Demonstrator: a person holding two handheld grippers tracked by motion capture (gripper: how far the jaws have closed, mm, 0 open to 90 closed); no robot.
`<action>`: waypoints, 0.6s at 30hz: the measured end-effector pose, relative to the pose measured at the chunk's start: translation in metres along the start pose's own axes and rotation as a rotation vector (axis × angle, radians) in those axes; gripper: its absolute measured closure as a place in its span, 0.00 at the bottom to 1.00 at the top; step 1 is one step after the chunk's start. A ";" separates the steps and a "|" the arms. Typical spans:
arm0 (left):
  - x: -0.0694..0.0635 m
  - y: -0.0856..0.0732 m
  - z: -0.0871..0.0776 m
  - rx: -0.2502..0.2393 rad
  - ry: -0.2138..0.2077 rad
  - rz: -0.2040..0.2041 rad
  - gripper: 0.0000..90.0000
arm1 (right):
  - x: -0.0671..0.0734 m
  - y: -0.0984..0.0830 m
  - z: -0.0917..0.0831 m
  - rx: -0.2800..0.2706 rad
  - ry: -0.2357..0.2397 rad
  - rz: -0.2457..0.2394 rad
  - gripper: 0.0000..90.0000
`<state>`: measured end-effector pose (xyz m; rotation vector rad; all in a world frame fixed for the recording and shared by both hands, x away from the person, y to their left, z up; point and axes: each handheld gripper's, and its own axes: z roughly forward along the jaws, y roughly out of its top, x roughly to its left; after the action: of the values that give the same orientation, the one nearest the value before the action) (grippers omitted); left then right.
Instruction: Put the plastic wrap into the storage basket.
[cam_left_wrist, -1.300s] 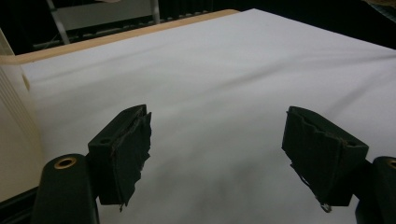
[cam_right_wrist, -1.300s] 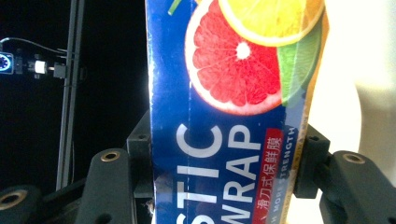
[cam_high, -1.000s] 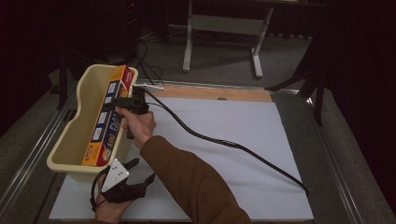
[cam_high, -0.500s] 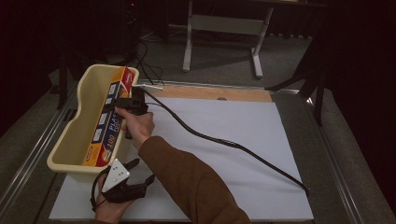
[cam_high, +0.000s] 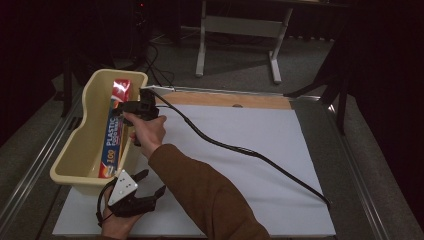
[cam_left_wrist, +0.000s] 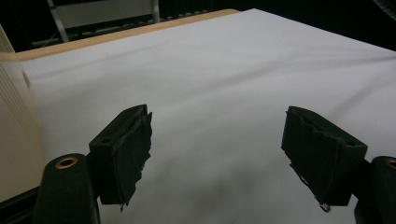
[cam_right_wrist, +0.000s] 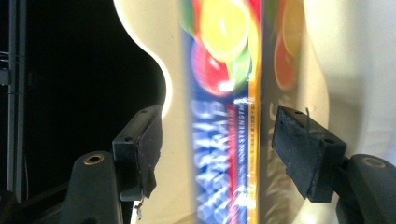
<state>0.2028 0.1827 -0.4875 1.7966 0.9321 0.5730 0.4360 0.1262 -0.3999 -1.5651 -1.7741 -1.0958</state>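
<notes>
A cream plastic tub (cam_high: 80, 135) stands at the left of the table. A blue and red plastic wrap box (cam_high: 114, 135) lies lengthwise inside it. My right gripper (cam_high: 122, 111) reaches over the tub's right rim. Its jaws have just been opening and stand open. In the right gripper view the box (cam_right_wrist: 224, 140) runs between the pads of the right gripper (cam_right_wrist: 217, 149) with a gap on each side. Against the cream tub (cam_right_wrist: 159, 60) the box looks blurred. My left gripper (cam_high: 151, 182) rests low at the near left, open and bare, over the white sheet (cam_left_wrist: 233, 70).
The right gripper's black cable (cam_high: 240, 147) trails across the white sheet (cam_high: 260, 175) to its right edge. A wooden strip (cam_high: 225, 100) borders the far side. The tub's wall (cam_left_wrist: 14, 121) stands close beside the left gripper (cam_left_wrist: 217, 154). A metal stand (cam_high: 240, 30) is beyond the table.
The right gripper's jaws have spread off the box, which has settled a little lower and further left in the tub. The left gripper has stayed put.
</notes>
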 end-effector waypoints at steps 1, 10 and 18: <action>0.000 0.000 0.000 0.000 -0.001 -0.001 0.26 | 0.000 0.000 0.000 0.000 0.000 0.000 0.37; 0.000 0.000 0.001 0.003 -0.003 -0.004 0.26 | 0.005 -0.004 -0.016 0.022 -0.009 -0.108 0.41; 0.000 -0.001 0.000 0.001 -0.007 -0.010 0.26 | 0.006 -0.010 -0.039 0.016 -0.025 -0.291 0.43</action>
<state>0.2025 0.1829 -0.4885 1.7930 0.9359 0.5594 0.4201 0.0964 -0.3766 -1.3446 -2.0693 -1.1940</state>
